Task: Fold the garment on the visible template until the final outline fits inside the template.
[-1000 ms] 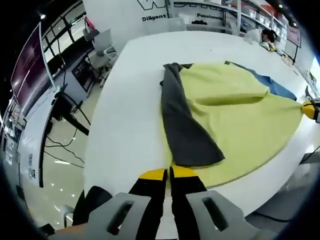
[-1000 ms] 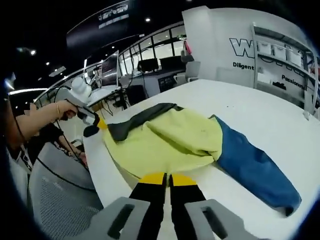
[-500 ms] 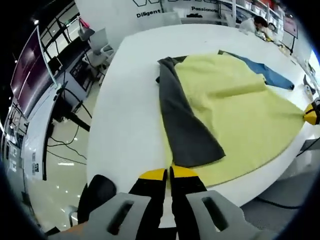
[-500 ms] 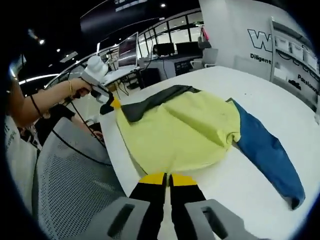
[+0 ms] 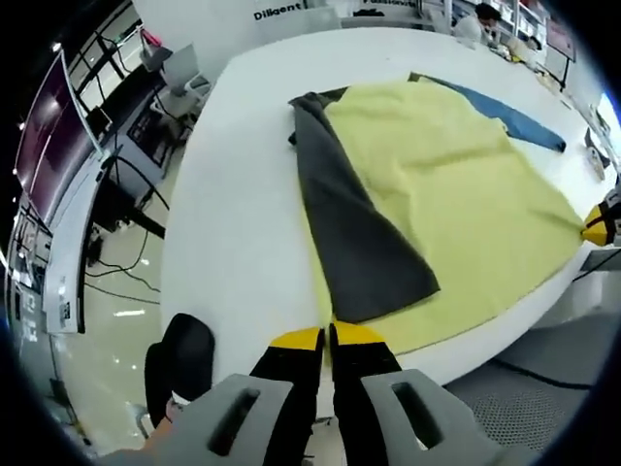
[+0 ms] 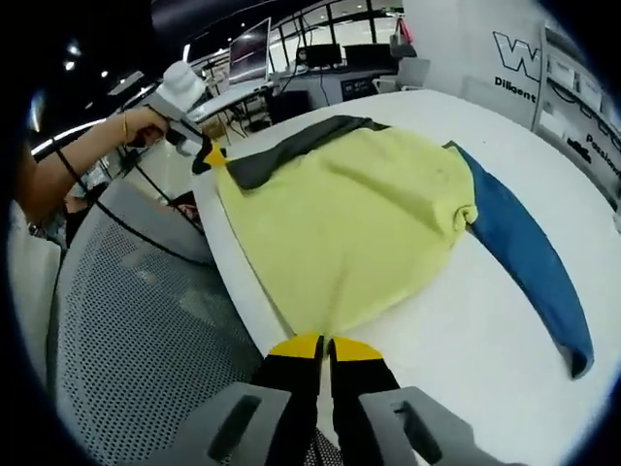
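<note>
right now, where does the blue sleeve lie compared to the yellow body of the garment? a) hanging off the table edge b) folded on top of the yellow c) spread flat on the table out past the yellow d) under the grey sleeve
c: in the right gripper view the blue sleeve lies flat on the white table, stretching out beside the yellow body, not folded over it.

Bare table point(image 5: 243, 223) lies open along the grey-sleeve side of the garment point(image 5: 446, 184), and beyond the blue sleeve point(image 6: 524, 262). A mesh chair point(image 6: 136, 330) stands close against the near table edge below the hem. A black stool point(image 5: 179, 359) sits off the corner.
</note>
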The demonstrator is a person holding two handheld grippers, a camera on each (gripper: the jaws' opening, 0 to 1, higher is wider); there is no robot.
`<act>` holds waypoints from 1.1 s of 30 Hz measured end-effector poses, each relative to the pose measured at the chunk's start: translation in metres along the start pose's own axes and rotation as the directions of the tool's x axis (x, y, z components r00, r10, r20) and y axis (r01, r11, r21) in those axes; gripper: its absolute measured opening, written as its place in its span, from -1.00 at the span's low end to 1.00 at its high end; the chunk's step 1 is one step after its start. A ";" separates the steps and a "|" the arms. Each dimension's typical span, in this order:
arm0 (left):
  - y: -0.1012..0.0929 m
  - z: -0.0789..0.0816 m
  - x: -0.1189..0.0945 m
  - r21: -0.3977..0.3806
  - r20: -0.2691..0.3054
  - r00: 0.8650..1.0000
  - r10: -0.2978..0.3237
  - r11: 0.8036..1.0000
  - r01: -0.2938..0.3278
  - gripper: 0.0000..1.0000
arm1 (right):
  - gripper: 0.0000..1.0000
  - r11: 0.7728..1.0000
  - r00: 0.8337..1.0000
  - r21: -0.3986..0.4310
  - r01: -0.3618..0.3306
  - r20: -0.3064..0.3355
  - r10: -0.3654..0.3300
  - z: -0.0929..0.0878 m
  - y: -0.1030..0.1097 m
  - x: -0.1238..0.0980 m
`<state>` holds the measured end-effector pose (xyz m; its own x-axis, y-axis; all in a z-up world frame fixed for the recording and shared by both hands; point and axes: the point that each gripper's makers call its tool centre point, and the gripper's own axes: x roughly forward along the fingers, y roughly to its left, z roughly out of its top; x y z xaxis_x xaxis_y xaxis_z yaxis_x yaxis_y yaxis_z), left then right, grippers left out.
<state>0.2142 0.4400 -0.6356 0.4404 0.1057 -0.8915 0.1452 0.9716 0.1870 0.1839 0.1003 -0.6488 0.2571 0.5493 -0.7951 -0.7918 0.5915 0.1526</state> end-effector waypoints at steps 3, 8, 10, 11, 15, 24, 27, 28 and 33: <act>-0.002 -0.004 0.001 -0.002 -0.011 1.000 -0.009 1.000 0.009 -0.87 | -1.00 1.000 1.000 0.019 0.003 -0.019 -0.003 -0.008 -0.001 0.004; -0.003 -0.010 0.001 0.003 -0.026 1.000 -0.012 1.000 0.012 -0.87 | -1.00 1.000 0.999 0.021 0.017 -0.048 -0.016 -0.015 -0.003 0.005; -0.004 -0.013 0.002 0.002 -0.033 0.999 -0.013 1.000 0.013 -0.87 | -1.00 1.000 0.998 0.020 0.022 -0.057 -0.021 -0.018 -0.004 0.005; -0.005 -0.014 0.003 0.003 -0.035 0.999 -0.013 1.000 0.013 -0.87 | -1.00 0.999 0.998 0.022 0.024 -0.056 -0.023 -0.019 -0.005 0.006; -0.008 -0.020 0.003 0.013 -0.062 0.998 -0.020 1.000 0.021 -0.86 | -1.00 0.998 0.996 0.033 0.047 -0.078 -0.044 -0.026 -0.009 0.007; -0.009 -0.026 0.005 0.020 -0.084 0.996 -0.024 0.999 0.026 -0.86 | -1.00 0.999 0.994 0.022 0.032 -0.102 -0.030 -0.032 -0.005 0.009; -0.010 -0.028 0.006 0.026 -0.091 0.996 -0.025 0.999 0.028 -0.85 | -1.00 0.999 0.994 0.027 0.032 -0.107 -0.029 -0.034 -0.006 0.010; -0.010 -0.030 0.007 0.035 -0.102 0.995 -0.023 0.999 0.026 -0.85 | -1.00 0.999 0.994 0.031 0.029 -0.110 -0.026 -0.035 -0.006 0.011; -0.012 -0.030 0.006 0.033 -0.099 0.995 -0.030 0.999 0.033 -0.81 | -1.00 0.999 0.993 0.017 0.027 -0.112 -0.025 -0.035 -0.007 0.010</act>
<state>0.1885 0.4358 -0.6560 0.3461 0.0972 -0.9332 0.1888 0.9670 0.1708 0.1727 0.0813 -0.6784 0.2131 0.4648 -0.8594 -0.7752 0.6158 0.1408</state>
